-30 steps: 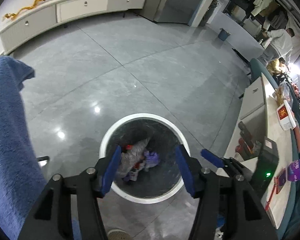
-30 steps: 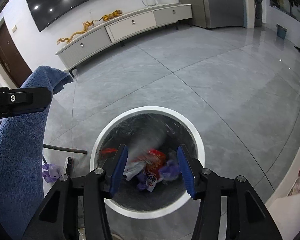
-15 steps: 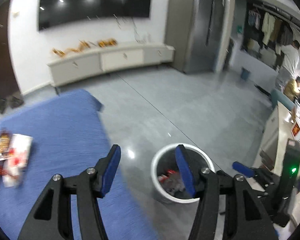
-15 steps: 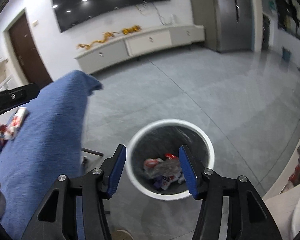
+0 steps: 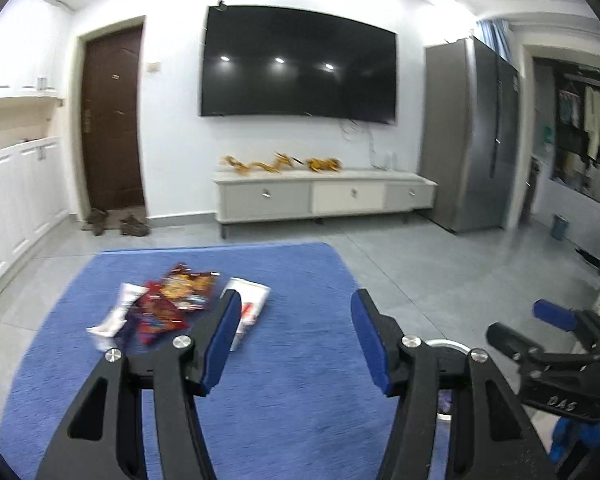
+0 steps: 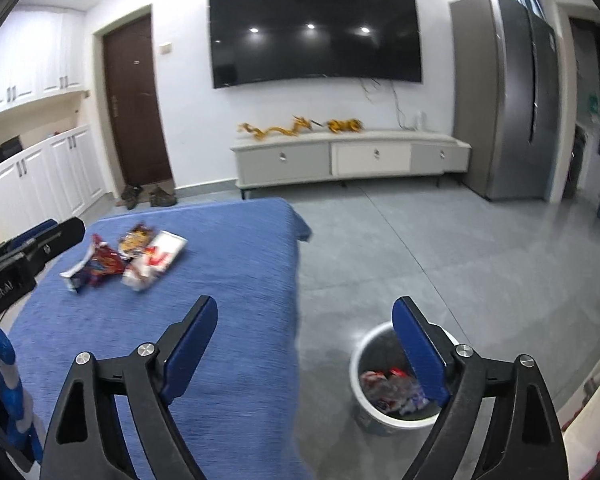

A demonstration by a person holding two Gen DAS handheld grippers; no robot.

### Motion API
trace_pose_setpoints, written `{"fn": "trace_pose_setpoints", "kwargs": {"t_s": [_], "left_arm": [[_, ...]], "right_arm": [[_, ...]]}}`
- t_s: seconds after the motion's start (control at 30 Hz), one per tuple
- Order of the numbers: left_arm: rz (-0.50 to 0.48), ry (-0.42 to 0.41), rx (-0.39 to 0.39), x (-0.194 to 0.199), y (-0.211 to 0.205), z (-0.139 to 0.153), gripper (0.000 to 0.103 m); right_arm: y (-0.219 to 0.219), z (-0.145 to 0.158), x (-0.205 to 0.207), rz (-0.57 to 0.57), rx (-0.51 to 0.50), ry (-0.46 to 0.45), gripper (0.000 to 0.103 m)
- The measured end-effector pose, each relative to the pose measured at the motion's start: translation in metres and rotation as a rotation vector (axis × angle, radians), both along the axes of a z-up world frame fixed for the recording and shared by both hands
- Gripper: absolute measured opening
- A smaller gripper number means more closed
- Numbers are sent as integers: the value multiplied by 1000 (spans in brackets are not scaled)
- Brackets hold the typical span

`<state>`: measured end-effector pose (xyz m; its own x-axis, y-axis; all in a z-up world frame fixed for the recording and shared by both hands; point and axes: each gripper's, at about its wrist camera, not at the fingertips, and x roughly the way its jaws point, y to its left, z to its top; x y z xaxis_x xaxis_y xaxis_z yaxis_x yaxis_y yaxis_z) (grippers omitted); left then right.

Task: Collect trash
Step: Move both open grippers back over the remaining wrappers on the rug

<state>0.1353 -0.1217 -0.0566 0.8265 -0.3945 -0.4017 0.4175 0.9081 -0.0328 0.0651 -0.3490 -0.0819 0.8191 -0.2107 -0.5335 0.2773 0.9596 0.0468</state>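
Note:
Several crumpled snack wrappers (image 5: 168,304) (image 6: 132,260) lie in a loose pile on the blue cloth-covered table (image 5: 300,400) (image 6: 236,264). My left gripper (image 5: 296,300) hovers above the table, just right of the pile, open with nothing between its fingers. My right gripper (image 6: 304,308) hangs over the table's right edge, its jaws opening wide and empty. The white round trash bin (image 6: 360,364) stands on the floor to the right of the table, with wrappers inside; its rim (image 5: 444,344) peeks out behind my left gripper's right finger.
A low white TV cabinet (image 5: 324,196) with gold dragon figures stands under a wall-mounted TV (image 5: 300,64). A brown door (image 5: 112,120) with shoes (image 5: 116,222) is at the left, a grey fridge (image 5: 472,136) at the right. Grey tiled floor (image 6: 440,248) surrounds the table.
Both grippers rose from over the bin and swung left toward the blue table. The wrapper pile and the far wall came into view. The right jaws spread wider.

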Motion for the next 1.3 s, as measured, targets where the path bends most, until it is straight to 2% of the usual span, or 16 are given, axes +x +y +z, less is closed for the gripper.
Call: {"fn": "trace_pose_setpoints", "kwargs": {"t_s": [0.23,0.43,0.5,0.63,0.73,0.97,1.13,1.3], "left_arm": [[118,-41,-56,-13,66,6,59],[192,-56,-82,-22,105,8,59],[208,-57,-88,-23,115,8,59],[225,-30,-95,-20,134,2,59],[211,38,-84,-11,147,-8,59],[246,154,-77,12,192,-39,60],[280,241,-76,41,221,-64,60],[291,297,-47,79,225,-80,63]], "right_arm": [[65,27,-4,46,-97,-32,93],[102,46,-8,107,-122,-63,96],[111,52,-8,129,-119,-81,101],[127,60,-7,161,-116,-114,103],[135,61,-5,179,-105,-131,103],[139,44,20,241,-33,-131,103],[142,17,54,276,-3,-43,103],[143,-13,98,297,44,37,103]]}}
